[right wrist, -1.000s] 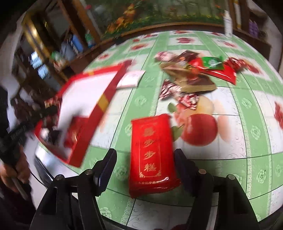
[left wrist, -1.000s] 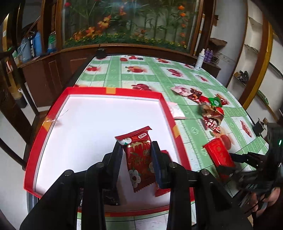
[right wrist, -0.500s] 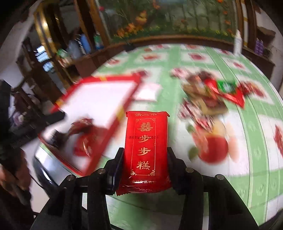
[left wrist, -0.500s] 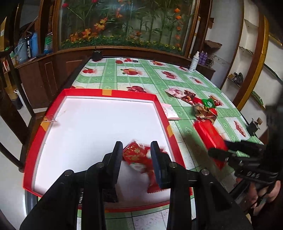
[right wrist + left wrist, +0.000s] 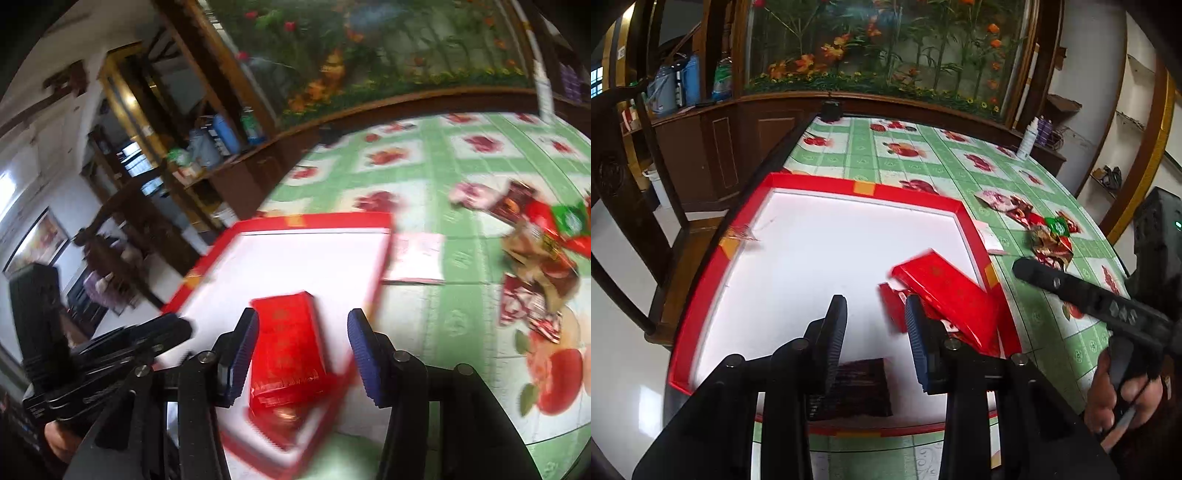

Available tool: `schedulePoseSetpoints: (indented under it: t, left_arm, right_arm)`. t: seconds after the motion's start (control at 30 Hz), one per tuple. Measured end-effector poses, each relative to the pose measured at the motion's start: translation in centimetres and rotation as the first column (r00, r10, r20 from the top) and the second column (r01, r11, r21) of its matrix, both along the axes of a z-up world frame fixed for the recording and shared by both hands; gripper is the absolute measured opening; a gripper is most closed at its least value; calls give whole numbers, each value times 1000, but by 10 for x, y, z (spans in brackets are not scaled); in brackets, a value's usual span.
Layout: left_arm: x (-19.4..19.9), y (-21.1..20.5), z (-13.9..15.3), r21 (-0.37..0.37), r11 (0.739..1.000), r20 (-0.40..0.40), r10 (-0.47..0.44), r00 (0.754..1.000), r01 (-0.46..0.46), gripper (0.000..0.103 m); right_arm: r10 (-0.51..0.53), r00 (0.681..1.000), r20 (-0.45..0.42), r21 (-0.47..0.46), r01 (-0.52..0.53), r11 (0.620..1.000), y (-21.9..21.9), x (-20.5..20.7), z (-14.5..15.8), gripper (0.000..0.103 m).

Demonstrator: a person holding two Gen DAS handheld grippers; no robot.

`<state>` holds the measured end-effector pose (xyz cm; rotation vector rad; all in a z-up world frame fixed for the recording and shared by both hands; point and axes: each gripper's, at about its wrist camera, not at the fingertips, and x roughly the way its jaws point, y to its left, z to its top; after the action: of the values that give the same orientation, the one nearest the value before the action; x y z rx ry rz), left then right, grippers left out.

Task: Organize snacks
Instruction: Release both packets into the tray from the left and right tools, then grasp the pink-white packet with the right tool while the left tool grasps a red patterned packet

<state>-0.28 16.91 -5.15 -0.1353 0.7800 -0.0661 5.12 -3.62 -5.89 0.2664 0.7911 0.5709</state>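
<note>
Two views, left wrist: left claw (image 5: 873, 334) gapes empty above the red-rimmed white cardboard tray (image 5: 820, 184).
Right wrist: right claw (image 5: 301, 350), jaws just reopening, stands clear of the flat red foil snack packet (image 5: 286, 339), which rests inside the tray's near corner.
Advice: withdraw without nudging the packet.

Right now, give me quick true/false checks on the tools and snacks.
The left tool grips a snack. False: its jaws stand apart with nothing between them.
The right tool clamps the long red packet. False: its jaws have just been opening; the packet lies between them, unclamped.
Some loose snacks remain on the tablecloth outside the tray. True.
A dark packet lies in the tray. True.
</note>
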Motion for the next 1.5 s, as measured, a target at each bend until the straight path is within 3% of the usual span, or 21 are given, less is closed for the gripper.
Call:
schedulePoseSetpoints:
  t: [0.17, 0.23, 0.3, 0.5, 0.6, 0.73, 0.8, 0.97, 1.1, 1.2, 1.43, 1.5]
  left_arm:
    - [3, -11, -3, -6, 1000, -13, -29, 999, 29, 30]
    - [4, -13, -3, -12, 999, -18, -34, 999, 34, 37]
    - [3, -12, -3, -11, 1000, -17, -25, 1000, 24, 51]
    - [2, -11, -2, -5, 1000, -22, -29, 999, 29, 51]
    - [2, -13, -2, -2, 999, -29, -34, 999, 34, 51]
    - [2, -20, -2, 1, 999, -40, -48, 998, 48, 51]
    - [1, -26, 0, 4, 998, -38, -63, 997, 63, 51]
    - [3, -47, 5, 21, 995, -46, -100, 994, 101, 51]
    - [4, -73, 5, 33, 987, -56, -157, 986, 159, 53]
    - [9, -99, 2, 35, 976, -76, -211, 974, 215, 53]
    - [36, -179, 7, 54, 937, -69, -341, 938, 344, 53]
    - [48, -201, 6, 28, 922, -83, -383, 920, 386, 53]
  right_arm:
    - [-111, 994, -20, -95, 109, 989, -20, 31, -9, 54]
    - [-123, 992, -18, -131, 120, 984, -19, 45, -10, 54]
    - [-142, 990, -18, -161, 138, 977, -15, 57, -12, 54]
    - [-209, 975, -68, -267, 184, 946, -2, 106, -32, 50]
    - [-189, 979, -78, -254, 164, 953, 5, 121, -34, 50]
    - [-155, 986, -62, -334, 126, 934, 20, 130, -35, 47]
    - [-133, 990, -49, -391, 103, 915, 24, 123, -36, 45]
    - [-81, 995, -62, -409, 49, 911, 5, 90, -36, 41]
    - [-45, 998, -55, -387, 20, 922, -42, 42, -35, 41]
    - [-87, 995, -53, -382, 60, 922, -96, 11, -34, 41]
    - [-191, 979, -73, -259, 167, 951, -202, -25, -33, 46]
    - [-190, 978, -92, -189, 170, 967, -218, -30, -33, 56]
